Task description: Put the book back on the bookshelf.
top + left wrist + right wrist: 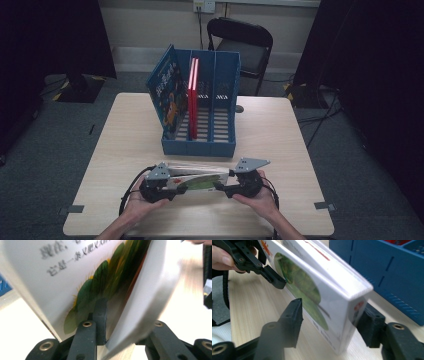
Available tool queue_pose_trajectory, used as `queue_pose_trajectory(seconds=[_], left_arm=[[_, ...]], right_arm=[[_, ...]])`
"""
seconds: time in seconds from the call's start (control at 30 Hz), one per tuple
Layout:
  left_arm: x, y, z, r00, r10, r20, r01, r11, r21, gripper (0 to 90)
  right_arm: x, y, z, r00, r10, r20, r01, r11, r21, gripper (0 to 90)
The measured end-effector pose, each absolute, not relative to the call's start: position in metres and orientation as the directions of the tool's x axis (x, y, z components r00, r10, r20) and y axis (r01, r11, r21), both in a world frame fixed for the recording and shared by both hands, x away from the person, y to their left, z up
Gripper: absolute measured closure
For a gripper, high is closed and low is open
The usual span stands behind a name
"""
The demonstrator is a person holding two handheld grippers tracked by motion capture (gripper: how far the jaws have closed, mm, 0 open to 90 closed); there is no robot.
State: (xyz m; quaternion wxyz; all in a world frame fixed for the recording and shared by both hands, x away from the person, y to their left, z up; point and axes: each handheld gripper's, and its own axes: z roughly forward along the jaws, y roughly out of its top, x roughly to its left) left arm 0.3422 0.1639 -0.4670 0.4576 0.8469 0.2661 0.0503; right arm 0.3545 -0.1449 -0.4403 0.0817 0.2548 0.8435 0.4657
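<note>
The person is holding a stack of white picture books (196,179) between the two grippers, just above the near part of the bench (280,140). The left gripper (159,187) is sitting at the left end of the stack, and in the left gripper view its jaws are pinching the books: one pad is pressing flat on the cover with the green caterpillar drawing, the other jaw is lying behind the back of the stack (140,302). The right gripper (239,186) is sitting at the opposite end. In the right gripper view its jaws are spread on either side of the stack (329,305); the near jaw is standing a little off the cover, the far jaw is close to the spine corner, and I cannot tell whether it is touching.

Beyond both grippers, well apart from the stack, a blue file rack (200,145) is standing on the bench. A red book (193,97) is standing upright in its middle slot, and a blue picture book (167,90) is leaning at its left side.
</note>
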Motion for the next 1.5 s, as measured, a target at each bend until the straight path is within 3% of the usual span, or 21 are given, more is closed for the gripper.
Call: queue_pose_trajectory(seconds=[0.27, 0.57, 0.7, 0.9, 1.3, 1.4, 1.5], left_arm=[[0.342, 0.171, -0.465, 0.828, 0.535, -0.166, 0.42, -0.397, 0.816, 64.9], [0.342, 0.185, -0.46, 0.79, 0.577, -0.208, 0.466, -0.345, 0.815, 49.0], [0.343, 0.189, -0.459, 0.777, 0.593, -0.213, 0.479, -0.336, 0.811, 36.7], [0.345, 0.192, -0.458, 0.756, 0.625, -0.195, 0.483, -0.33, 0.811, 28.9], [0.356, 0.185, -0.458, 0.737, 0.651, -0.185, 0.478, -0.308, 0.822, 26.8], [0.355, 0.179, -0.458, 0.753, 0.636, -0.169, 0.458, -0.323, 0.828, 33.0], [0.354, 0.173, -0.458, 0.752, 0.64, -0.158, 0.453, -0.328, 0.829, 32.1]], right_arm=[[0.354, -0.14, -0.444, -0.862, 0.501, 0.083, 0.339, 0.446, 0.828, 54.2], [0.346, -0.139, -0.445, -0.879, 0.467, 0.093, 0.323, 0.441, 0.838, 61.8], [0.342, -0.139, -0.444, -0.888, 0.453, 0.08, 0.307, 0.455, 0.836, 66.5], [0.337, -0.14, -0.443, -0.894, 0.442, 0.066, 0.294, 0.47, 0.832, 71.3], [0.329, -0.15, -0.441, -0.892, 0.448, 0.055, 0.286, 0.467, 0.837, 73.2], [0.33, -0.15, -0.441, -0.893, 0.444, 0.081, 0.297, 0.445, 0.845, 70.8], [0.332, -0.149, -0.44, -0.895, 0.437, 0.085, 0.293, 0.435, 0.851, 69.4]])
